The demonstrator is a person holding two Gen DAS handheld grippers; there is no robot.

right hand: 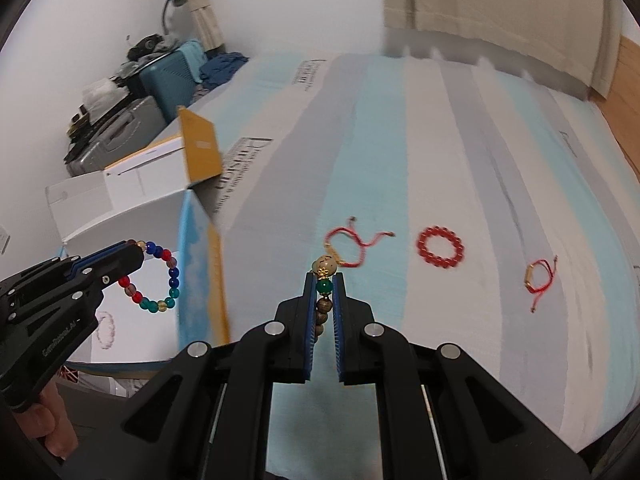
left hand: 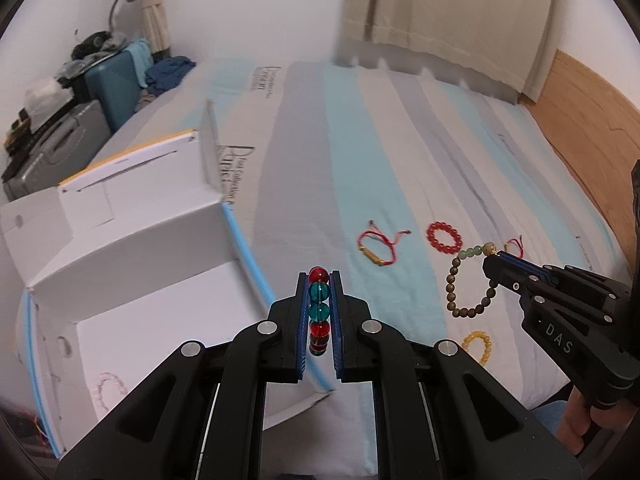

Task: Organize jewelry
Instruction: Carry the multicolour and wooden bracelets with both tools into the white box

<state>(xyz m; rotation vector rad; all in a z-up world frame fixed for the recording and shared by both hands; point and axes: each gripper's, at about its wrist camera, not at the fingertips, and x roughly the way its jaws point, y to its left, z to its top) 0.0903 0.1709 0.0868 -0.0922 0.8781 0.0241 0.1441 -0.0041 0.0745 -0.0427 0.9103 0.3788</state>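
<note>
Left tongs (left hand: 319,280) clamp the multicoloured bead bracelet (right hand: 158,276) beside the white box (left hand: 132,264); right tongs (right hand: 324,280) clamp the brown bead bracelet (left hand: 472,280) farther from the box.

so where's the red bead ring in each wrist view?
Left wrist: red bead ring right of centre, on the bedsheet, above the brown bracelet.
Right wrist: red bead ring right of centre, past the fingertips.
Shared landmark: red cord bracelet with gold tube, lying just to its left.
</note>
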